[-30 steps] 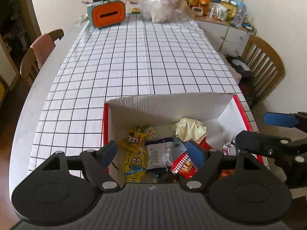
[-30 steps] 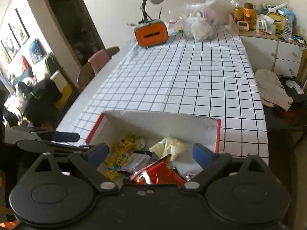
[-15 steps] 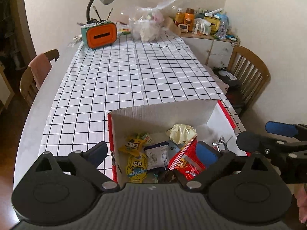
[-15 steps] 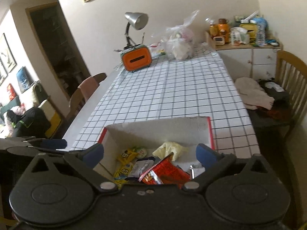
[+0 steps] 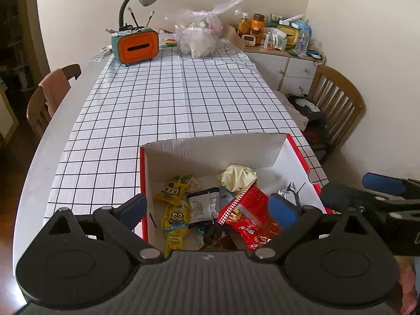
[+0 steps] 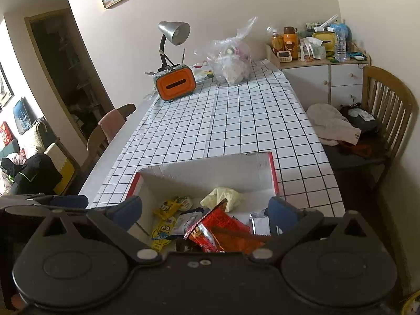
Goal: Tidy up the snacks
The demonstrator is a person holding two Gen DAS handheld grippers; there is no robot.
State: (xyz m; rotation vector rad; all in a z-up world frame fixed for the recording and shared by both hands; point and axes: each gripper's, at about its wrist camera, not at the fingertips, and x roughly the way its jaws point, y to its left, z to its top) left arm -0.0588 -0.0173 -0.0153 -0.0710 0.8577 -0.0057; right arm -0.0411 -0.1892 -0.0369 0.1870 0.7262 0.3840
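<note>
Both grippers over the near end of the checked table (image 5: pixel 168 110): left gripper (image 5: pixel 210 207) spread wide, jaws just opened, nothing gripped; right gripper (image 6: pixel 207 208) likewise spread, empty. Snacks in the red-edged white box (image 5: pixel 210 152) below: red packet (image 5: pixel 249 218) near right, yellow minion pouch (image 5: pixel 176 219) left, pale wrapper (image 5: pixel 237 177) far.

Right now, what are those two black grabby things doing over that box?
A person holds them, tidying snacks. Both the left gripper and the right gripper hover open and empty above the cardboard box. Its jaws have just been opening on the left. The red packet, a yellow packet and other snacks lie inside.
</note>
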